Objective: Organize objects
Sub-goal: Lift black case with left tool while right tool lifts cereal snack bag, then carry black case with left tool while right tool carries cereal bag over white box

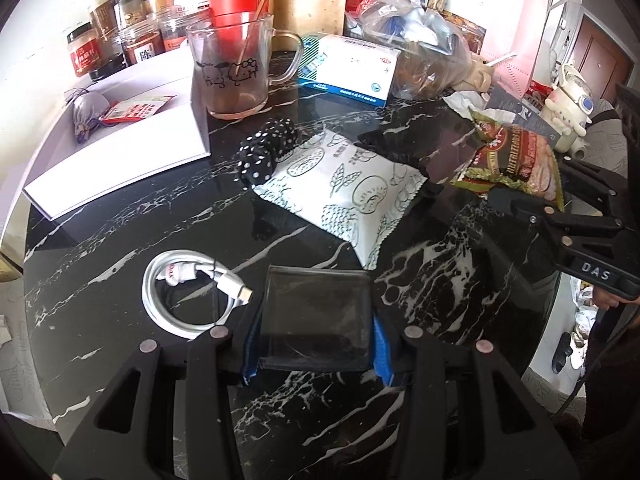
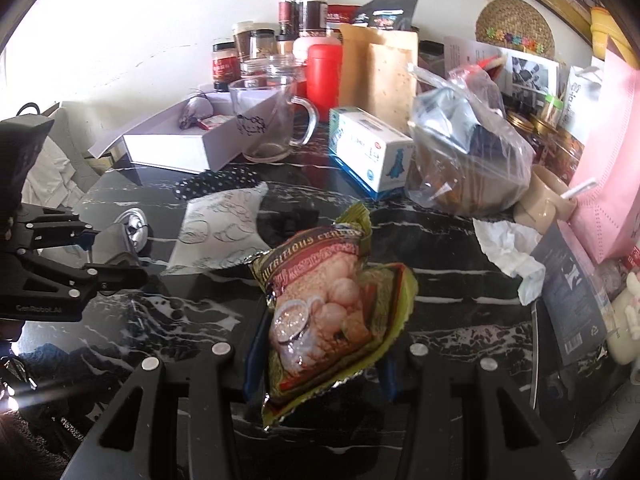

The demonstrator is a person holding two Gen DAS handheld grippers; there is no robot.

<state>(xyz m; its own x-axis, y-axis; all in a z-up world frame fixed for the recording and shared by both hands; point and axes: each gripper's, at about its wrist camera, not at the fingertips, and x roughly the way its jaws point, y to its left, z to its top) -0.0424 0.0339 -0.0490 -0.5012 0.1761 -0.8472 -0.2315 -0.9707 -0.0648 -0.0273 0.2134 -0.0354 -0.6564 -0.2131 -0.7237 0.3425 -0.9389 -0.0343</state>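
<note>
L gripper [image 1: 316, 320]: jaws clamped on dark flat wallet [image 1: 316, 312], bottom centre.
R gripper [image 2: 320, 344]: jaws pinch cereal packet [image 2: 320, 312], held above table [image 2: 460, 312].
White box [image 1: 120, 160]: upper left, open, holds only pouch [image 1: 86, 114] + card.
Left: cable [image 1: 188, 292], white sachet [image 1: 348, 184], dotted cloth [image 1: 266, 152] loose; I judge early stage.

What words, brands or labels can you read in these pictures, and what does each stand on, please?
"DAS": on the right gripper.
"GenRobot.AI": on the left gripper.
"NUTRITIOUS CEREAL": on the snack packet held in the right gripper.
"陈": on a red-labelled jar.
White medicine box, other jars, white sachet: print too small or blurred.
</note>
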